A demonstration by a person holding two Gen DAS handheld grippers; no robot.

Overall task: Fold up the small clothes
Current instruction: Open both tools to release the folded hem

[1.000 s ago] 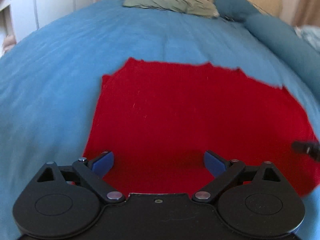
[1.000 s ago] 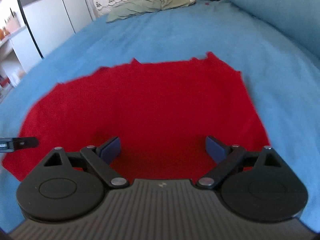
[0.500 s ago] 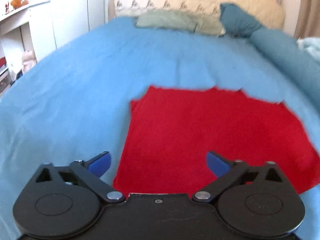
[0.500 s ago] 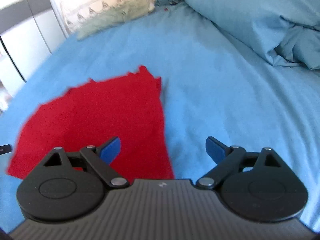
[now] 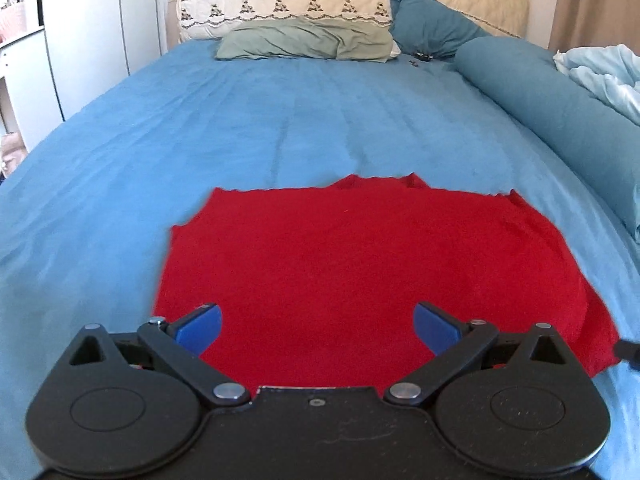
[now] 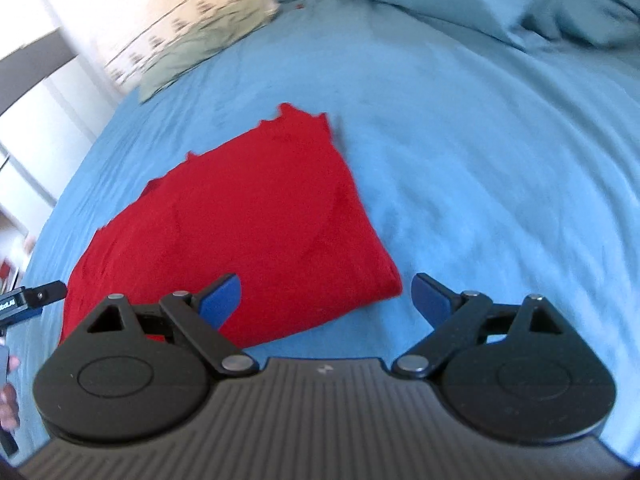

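Lying flat on the blue bedspread (image 5: 200,132), the red garment (image 5: 360,256) occupies the near middle of the bed, folded into a broad, roughly rectangular shape with a ragged far edge. Left gripper (image 5: 317,326): its blue-padded fingers (image 5: 198,326) are spread wide and grasp nothing; both pads show above the near part of the cloth, though contact with it cannot be judged. Right gripper (image 6: 326,300): fingers likewise spread apart and empty; the left pad (image 6: 222,300) lies over the garment's near right corner, while the right pad appears over bare bedspread just beside that corner. In the right wrist view the red garment (image 6: 240,224) runs from near left to far middle, its right edge a rounded fold. A small dark part of the other tool shows at the left border of this view (image 6: 28,300), near the garment's left end. At the far end of the bed rest a green pillow (image 5: 304,44), a cream embroidered pillow (image 5: 280,12) behind it, and a teal pillow (image 5: 432,28) to the right. A long teal bolster (image 5: 560,120) runs along the right side. White cabinet doors (image 5: 92,32) stand at far left.
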